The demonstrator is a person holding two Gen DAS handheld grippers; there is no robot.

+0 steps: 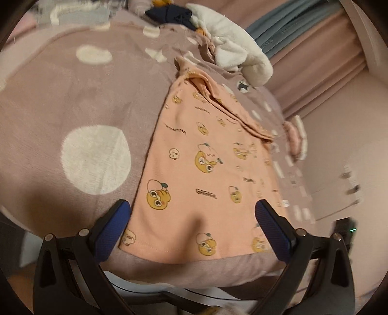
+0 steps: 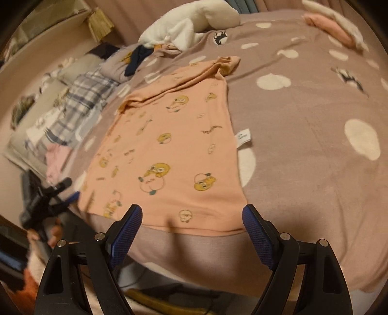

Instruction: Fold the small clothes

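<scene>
A small peach shirt (image 2: 169, 150), printed with yellow cartoon faces, lies spread flat on a bed, its hem at the near edge. Its top end, at twelve o'clock, is already turned over into a loose fold.

Going left to right: the left gripper (image 1: 192, 219) hangs over the hem, jaws wide and holding nothing, blue pads either side of the shirt's lower part. In the right wrist view it shows as a dark shape at nine o'clock, off the shirt's left hem corner. The right gripper (image 2: 191, 221) hangs over the hem nearer its right corner, jaws likewise wide and empty, with the cloth just beyond the tips.

To do this step well, I judge each gripper should come down on its own hem corner, pinch both layers close to the edge, then lift and carry the hem evenly toward twelve o'clock so no slack bunches between them.

The shirt rests on a mauve blanket (image 1: 72, 101) with large white spots, soft and a little rumpled. At eleven o'clock in the right view lie plaid cloth (image 2: 80, 101) and a dark garment (image 2: 138, 58); a white plush (image 2: 194, 19) sits at twelve. Pink curtains (image 1: 322, 60) hang at one o'clock in the left view.
</scene>
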